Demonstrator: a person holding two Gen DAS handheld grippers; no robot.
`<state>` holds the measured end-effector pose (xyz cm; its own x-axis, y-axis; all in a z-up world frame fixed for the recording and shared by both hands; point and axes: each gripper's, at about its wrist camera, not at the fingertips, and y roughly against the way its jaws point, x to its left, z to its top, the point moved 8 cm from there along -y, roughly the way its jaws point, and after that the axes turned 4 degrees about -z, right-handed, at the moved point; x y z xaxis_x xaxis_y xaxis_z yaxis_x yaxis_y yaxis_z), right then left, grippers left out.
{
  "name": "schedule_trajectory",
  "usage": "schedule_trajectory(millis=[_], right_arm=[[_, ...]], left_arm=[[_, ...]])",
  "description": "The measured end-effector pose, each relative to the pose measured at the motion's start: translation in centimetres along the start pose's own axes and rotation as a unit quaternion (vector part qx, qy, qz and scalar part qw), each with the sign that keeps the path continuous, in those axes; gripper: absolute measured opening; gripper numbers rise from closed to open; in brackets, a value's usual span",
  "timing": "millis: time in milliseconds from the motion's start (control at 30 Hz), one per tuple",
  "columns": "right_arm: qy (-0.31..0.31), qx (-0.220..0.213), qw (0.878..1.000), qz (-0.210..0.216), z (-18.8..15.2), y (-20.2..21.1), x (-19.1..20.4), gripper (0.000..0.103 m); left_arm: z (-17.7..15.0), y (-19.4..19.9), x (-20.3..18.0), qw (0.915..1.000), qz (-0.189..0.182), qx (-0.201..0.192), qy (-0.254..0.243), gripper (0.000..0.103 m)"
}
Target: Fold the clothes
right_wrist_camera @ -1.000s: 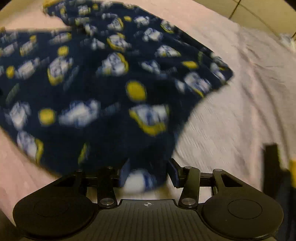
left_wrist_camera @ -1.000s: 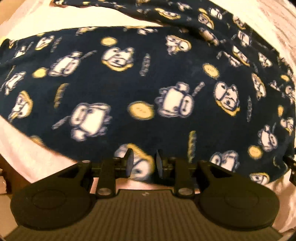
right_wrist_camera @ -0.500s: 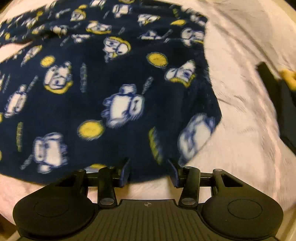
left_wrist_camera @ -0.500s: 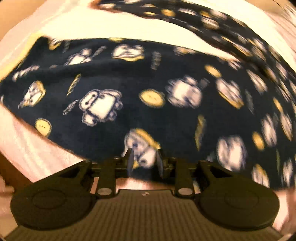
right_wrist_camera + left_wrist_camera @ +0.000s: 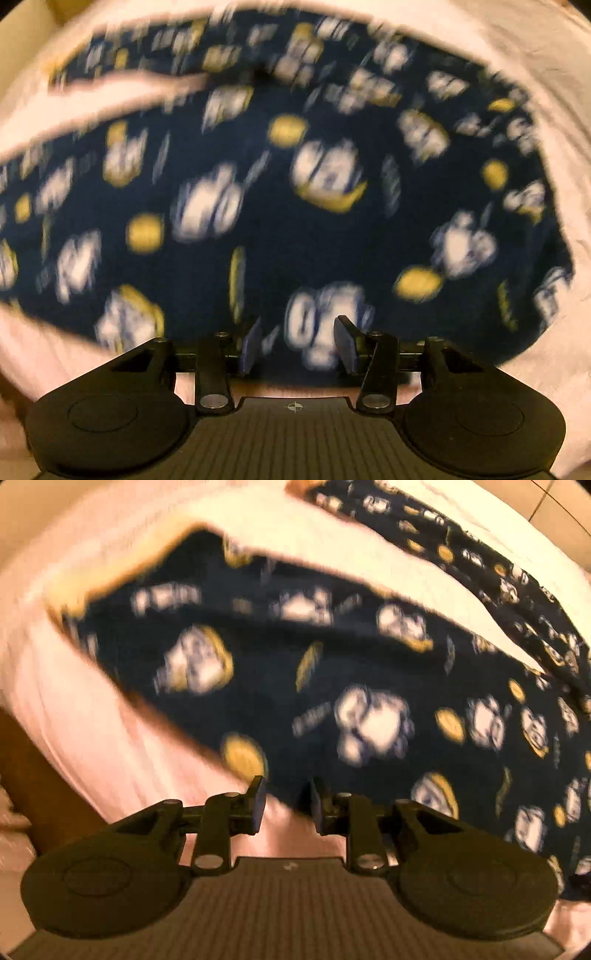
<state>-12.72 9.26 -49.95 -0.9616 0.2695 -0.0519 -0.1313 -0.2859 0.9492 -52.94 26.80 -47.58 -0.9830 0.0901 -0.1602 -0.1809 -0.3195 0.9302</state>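
Left wrist: pyjama hem (image 5: 286, 794) between left claw (image 5: 286, 799) fingers.

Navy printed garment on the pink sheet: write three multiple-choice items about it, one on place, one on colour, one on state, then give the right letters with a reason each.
1. Where does the navy printed garment lie?
A. On the pink sheet
B. On a hanger
C. In a basket

2. What colours is its print?
A. Red and green
B. White and yellow
C. Orange and purple

3. What is between the fingers of the left gripper?
A. A sock
B. Nothing but bare sheet
C. The garment's near edge

Answers:
1. A, pink sheet shows all around the cloth in both wrist views.
2. B, white figures and yellow discs dot the navy ground.
3. C, in the left wrist view the dark hem dips down between the two fingers; the right gripper straddles the hem likewise.
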Motion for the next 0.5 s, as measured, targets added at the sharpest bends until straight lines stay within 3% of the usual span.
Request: schedule_trajectory(millis=[100, 233, 333, 500], right_arm=[[0.028, -0.040, 0.999, -0.001, 2.4, 1.6, 0.5, 0.047], [0.054, -0.084, 0.992, 0.078, 8.2, 3.9, 5.1, 0.047], [0.072, -0.094, 0.978, 0.171, 12.9, 3.9, 12.0, 0.047], [0.129, -0.096, 0.955, 0.251, 19.9, 1.3, 25.1, 0.047]], left_arm=[[0.1, 1.9, 1.7, 0.9994, 0.003, -0.018, 0.029, 0.021], [3.0, 3.6, 6.1, 0.9944, -0.010, -0.043, 0.096, 0.023], [5.8, 3.5, 10.0, 0.9876, -0.020, -0.065, 0.142, 0.030], [8.4, 1.6, 16.7, 0.9752, -0.049, -0.068, 0.205, 0.031]])
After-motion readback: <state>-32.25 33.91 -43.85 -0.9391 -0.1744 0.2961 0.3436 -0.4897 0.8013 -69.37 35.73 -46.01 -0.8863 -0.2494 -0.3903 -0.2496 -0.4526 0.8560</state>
